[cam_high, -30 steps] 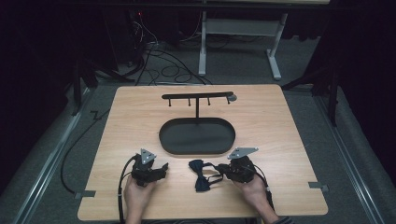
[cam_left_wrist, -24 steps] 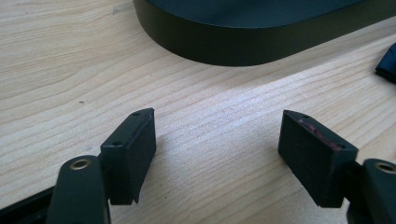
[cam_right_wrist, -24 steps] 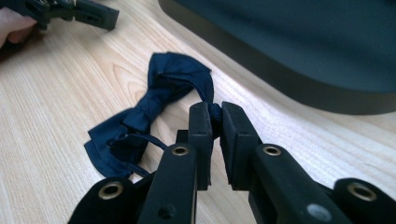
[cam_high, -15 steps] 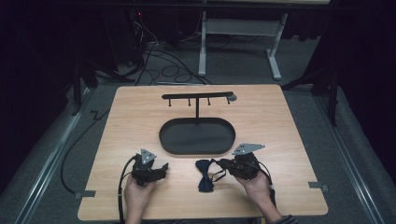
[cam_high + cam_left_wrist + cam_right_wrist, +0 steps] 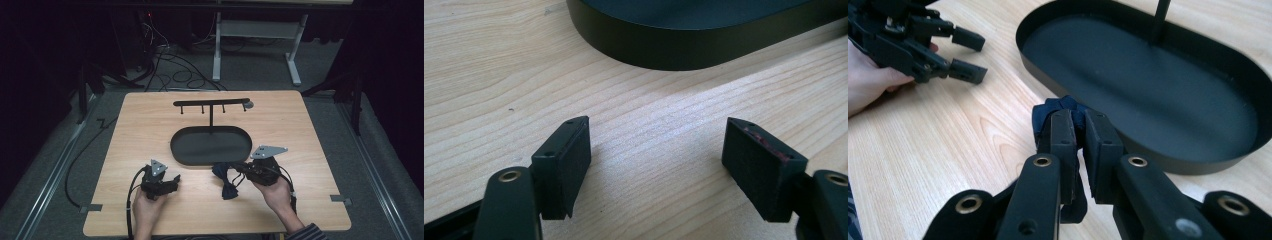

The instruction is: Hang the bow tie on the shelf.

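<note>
My two grippers (image 5: 172, 181) (image 5: 239, 170) are black, each topped by a grey three-cornered plate, with brass-ringed pivot screws, trailing black cables; a striped cuff (image 5: 306, 232) shows.

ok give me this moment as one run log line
right gripper: shut on bow tie | left gripper: open, nothing between jaws | oval tray: bare | hook stand: nothing hung

A light wood table (image 5: 300, 130) is seen from above, on a dark floor (image 5: 45, 165) strewn with cables (image 5: 170, 65). A black oval tray (image 5: 210, 146) is set near the table's middle, with a T-shaped hook stand (image 5: 211, 103) rising from its far side. Grey tape tabs (image 5: 341, 199) are stuck at the near corners.
</note>
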